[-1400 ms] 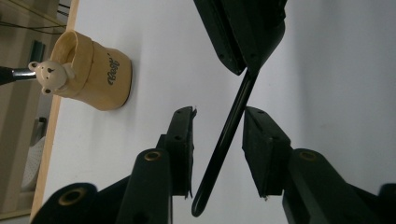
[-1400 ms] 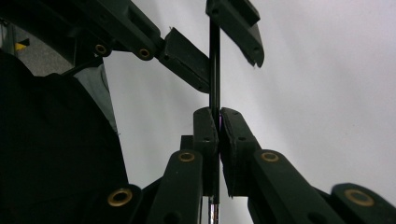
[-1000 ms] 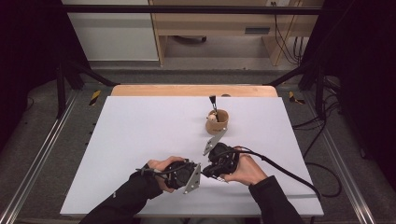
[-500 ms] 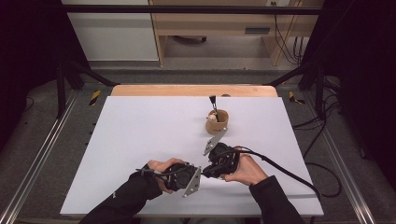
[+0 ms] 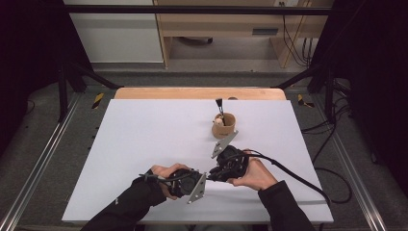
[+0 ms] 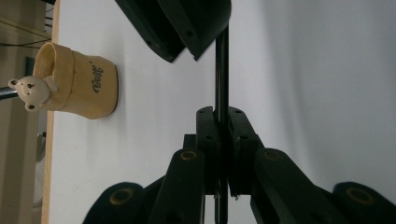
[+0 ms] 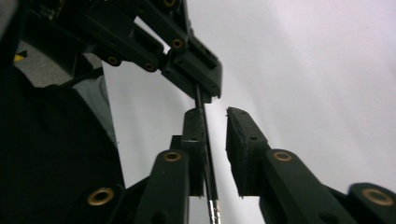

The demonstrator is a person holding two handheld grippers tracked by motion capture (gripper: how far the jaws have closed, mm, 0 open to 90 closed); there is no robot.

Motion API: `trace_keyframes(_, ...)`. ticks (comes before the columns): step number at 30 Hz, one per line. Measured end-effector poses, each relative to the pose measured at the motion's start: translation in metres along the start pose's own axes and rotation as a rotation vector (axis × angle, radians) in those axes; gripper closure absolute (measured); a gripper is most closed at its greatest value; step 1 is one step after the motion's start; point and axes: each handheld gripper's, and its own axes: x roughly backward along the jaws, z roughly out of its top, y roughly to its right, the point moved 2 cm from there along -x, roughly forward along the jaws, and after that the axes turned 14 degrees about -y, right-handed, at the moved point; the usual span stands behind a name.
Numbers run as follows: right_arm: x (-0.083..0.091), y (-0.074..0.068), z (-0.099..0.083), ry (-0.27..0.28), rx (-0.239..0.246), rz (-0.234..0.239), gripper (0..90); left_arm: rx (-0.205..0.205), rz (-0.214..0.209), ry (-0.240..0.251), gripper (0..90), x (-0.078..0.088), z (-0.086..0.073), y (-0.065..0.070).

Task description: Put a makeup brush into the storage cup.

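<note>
The left gripper (image 6: 223, 154) clamps a thin dark rod (image 6: 222, 70), whose long axis runs straight out along its jaws toward the right gripper (image 7: 215, 140). That gripper's jaws have just parted narrowly, the rod lying against one pad. A cup (image 6: 77, 81) stands off to the side.

a cup (image 5: 224, 126) stands on the table (image 5: 144, 139), behind the right gripper (image 5: 219, 172) and left gripper (image 5: 204, 179).
</note>
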Motion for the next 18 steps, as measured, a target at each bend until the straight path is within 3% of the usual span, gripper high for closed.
trace_keyframes(3, 0.005, 0.000, -0.001, 0.021, -0.003, -0.016, 73.4, 0.011, -0.002, -0.008, 84.9, 0.001, -0.002, -0.001)
trace_keyframes(6, 0.014, 0.002, -0.003, 0.064, -0.012, -0.062, 65.8, 0.019, -0.005, -0.033, 84.9, 0.002, -0.007, -0.003)
trace_keyframes(8, 0.017, 0.002, -0.004, 0.093, -0.025, -0.079, 61.6, 0.069, -0.021, -0.015, 84.9, 0.000, -0.009, -0.001)
trace_keyframes(11, 0.021, 0.003, -0.005, 0.117, -0.034, -0.102, 58.5, 0.081, -0.028, -0.024, 84.8, 0.000, -0.012, -0.001)
trace_keyframes(12, 0.024, 0.005, -0.006, 0.147, -0.052, -0.123, 54.3, 0.103, -0.039, -0.026, 84.8, -0.001, -0.015, -0.001)
trace_keyframes(18, 0.029, 0.009, -0.011, 0.206, -0.075, -0.164, 47.3, 0.163, -0.066, -0.021, 84.8, -0.001, -0.022, -0.003)
